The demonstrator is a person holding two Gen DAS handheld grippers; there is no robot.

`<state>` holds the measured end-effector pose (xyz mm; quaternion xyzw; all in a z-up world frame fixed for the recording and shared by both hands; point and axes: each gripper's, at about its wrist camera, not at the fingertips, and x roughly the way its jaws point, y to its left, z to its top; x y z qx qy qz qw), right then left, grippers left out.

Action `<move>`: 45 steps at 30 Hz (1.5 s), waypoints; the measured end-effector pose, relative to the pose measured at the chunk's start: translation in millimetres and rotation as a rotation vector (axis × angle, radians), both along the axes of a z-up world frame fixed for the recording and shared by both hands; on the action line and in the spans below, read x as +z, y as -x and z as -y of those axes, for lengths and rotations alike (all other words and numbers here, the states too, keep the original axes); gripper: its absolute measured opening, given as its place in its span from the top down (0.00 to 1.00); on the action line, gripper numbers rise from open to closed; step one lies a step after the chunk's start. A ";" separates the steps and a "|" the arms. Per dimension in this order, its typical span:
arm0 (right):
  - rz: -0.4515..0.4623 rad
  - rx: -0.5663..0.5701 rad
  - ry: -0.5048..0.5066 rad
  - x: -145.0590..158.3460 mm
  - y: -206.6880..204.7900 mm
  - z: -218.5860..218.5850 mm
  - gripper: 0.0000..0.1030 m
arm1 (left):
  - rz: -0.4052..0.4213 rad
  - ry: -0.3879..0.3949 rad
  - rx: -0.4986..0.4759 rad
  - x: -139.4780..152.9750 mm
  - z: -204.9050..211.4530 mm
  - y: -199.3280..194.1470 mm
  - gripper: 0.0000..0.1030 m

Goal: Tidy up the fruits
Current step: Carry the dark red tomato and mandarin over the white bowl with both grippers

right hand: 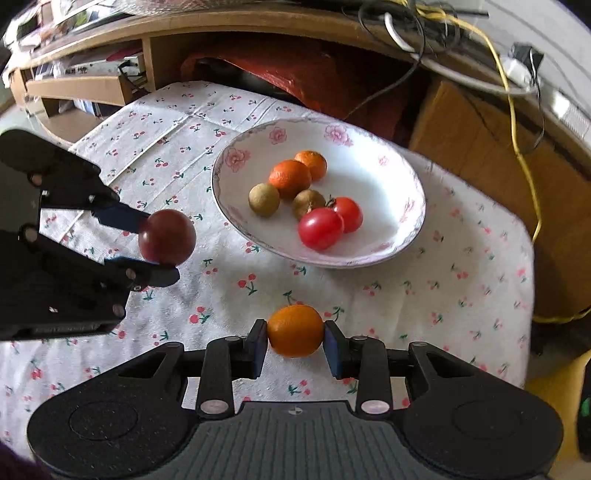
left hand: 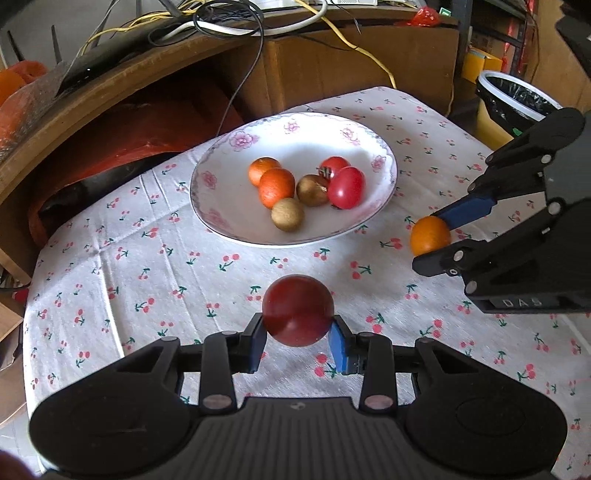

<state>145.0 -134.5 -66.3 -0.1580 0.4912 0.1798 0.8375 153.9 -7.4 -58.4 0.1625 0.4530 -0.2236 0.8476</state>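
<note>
My left gripper (left hand: 297, 334) is shut on a dark red tomato (left hand: 297, 309), held above the cherry-print tablecloth short of the plate; the same tomato (right hand: 167, 237) shows at the left of the right wrist view. My right gripper (right hand: 295, 341) is shut on a small orange (right hand: 295, 329), which appears in the left wrist view as the orange (left hand: 430, 235) to the right of the plate. The white floral plate (left hand: 236, 218) holds two oranges (left hand: 276, 186), two bright red tomatoes (left hand: 346, 187) and two brown longans (left hand: 287, 214). The plate (right hand: 373, 254) lies just beyond both grippers.
The small table carries a white cloth with cherries (left hand: 147, 280). Behind it stand a wooden shelf with tangled cables (left hand: 221, 22), a red bundle (left hand: 140, 125) and a cardboard box (left hand: 351, 70). A bin with a black liner (left hand: 513, 96) stands at the far right.
</note>
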 end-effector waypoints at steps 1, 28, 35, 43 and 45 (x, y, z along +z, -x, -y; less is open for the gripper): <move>-0.011 -0.004 -0.007 -0.6 -0.4 0.3 0.73 | -0.005 0.000 -0.005 -0.4 0.3 0.5 0.57; -0.068 -0.005 -0.033 -6.8 -2.3 1.7 0.72 | -0.043 0.059 0.039 -12.2 7.7 -22.5 0.55; -0.075 -0.013 -0.044 -4.5 -1.2 3.7 0.72 | -0.037 0.059 0.035 -12.7 8.5 -22.5 0.54; -0.080 -0.021 -0.053 -2.8 -1.6 5.0 0.72 | -0.020 0.073 0.036 -14.8 12.7 -27.2 0.49; -0.079 -0.025 -0.055 -2.1 -1.2 5.7 0.72 | -0.009 0.076 0.039 -15.9 14.0 -27.1 0.49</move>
